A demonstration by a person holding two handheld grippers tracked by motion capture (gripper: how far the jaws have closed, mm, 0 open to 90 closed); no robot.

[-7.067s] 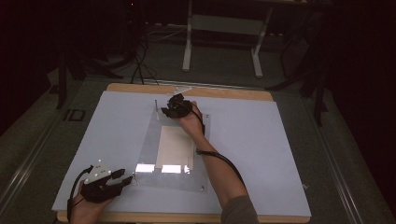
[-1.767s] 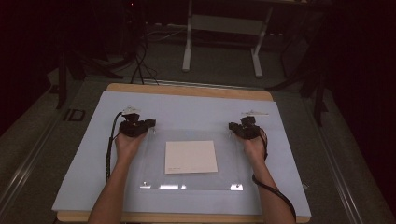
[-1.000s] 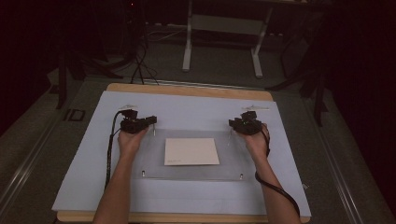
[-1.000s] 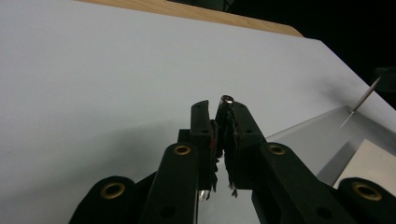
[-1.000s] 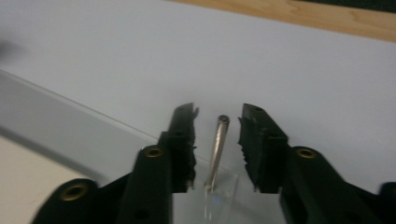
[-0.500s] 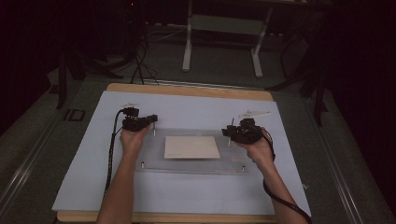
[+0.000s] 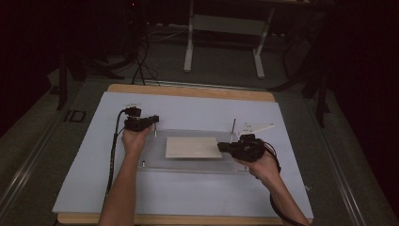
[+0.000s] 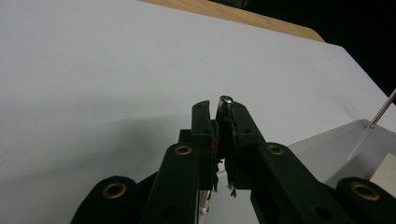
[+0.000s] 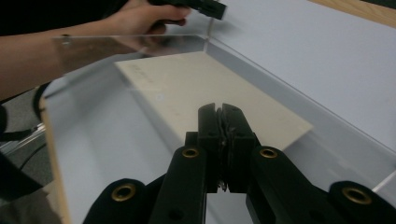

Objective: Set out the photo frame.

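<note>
The left gripper (image 8: 219, 122) is clamped on a small metal pin (image 8: 225, 101) standing at a far corner of the clear acrylic frame (image 7: 155, 157). The right gripper (image 9: 219, 122) has just been closing and now stands jaws together with nothing visibly between them, poised over the frame's near right side above the cream sheet (image 9: 205, 91). In the inspector's judgement the step is handling the corner pins, so the left should hold the pin upright without twisting while the right steadies the frame; the sheet lies flat inside it, centred, touching neither gripper.
</note>
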